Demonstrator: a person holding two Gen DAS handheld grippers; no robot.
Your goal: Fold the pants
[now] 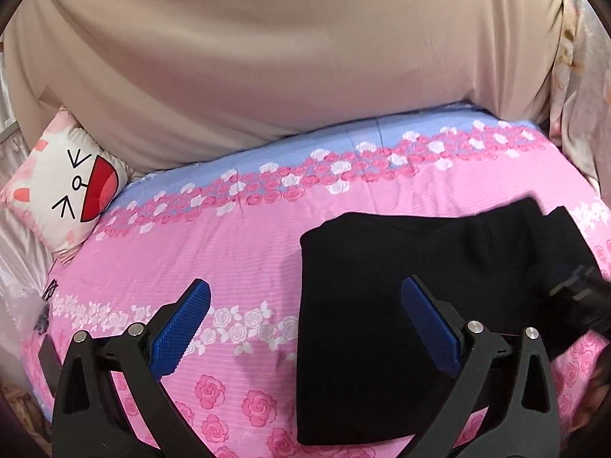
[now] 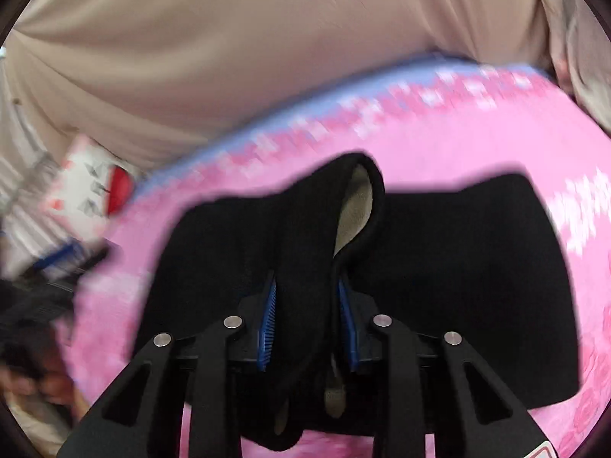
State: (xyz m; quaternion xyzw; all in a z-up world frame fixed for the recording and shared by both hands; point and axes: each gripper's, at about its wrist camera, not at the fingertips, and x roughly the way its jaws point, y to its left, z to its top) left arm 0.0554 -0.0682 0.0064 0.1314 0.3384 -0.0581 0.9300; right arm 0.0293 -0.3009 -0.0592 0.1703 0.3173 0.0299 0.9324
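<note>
No brand, label or legible writing showed on the pants or the bedding; the only marks were the drawn cat face on the cushion [image 1: 72, 191] at the far left, and a red-edged sticker at the bottom right corner of the right wrist view, too cut off to read.

The left gripper [image 1: 305, 297] hung above the bed, tilted downward, its jaws spread wide with nothing between them. Its blue pads [image 1: 179, 324] stood well apart, the left one over the pink rose-print bedspread [image 1: 229, 236], the right one over the near left part of the black pants [image 1: 382, 305].

The pants lay folded into a dark block on the right half of the bedspread, toward the near edge, flat except where the right gripper [image 2: 307, 297] had them. That gripper also pointed downward and its jaws were narrow, clamped on a raised fold of black cloth that stood up between the pads and showed a pale beige lining [image 2: 355, 206] on its inner side. The rest of the garment spread left and right below the pinched ridge.

In the left wrist view the right gripper appeared only as a dark blurred shape at the right edge, over the pants. A beige curtain [image 1: 267, 57] hung behind the far side of the bed.
</note>
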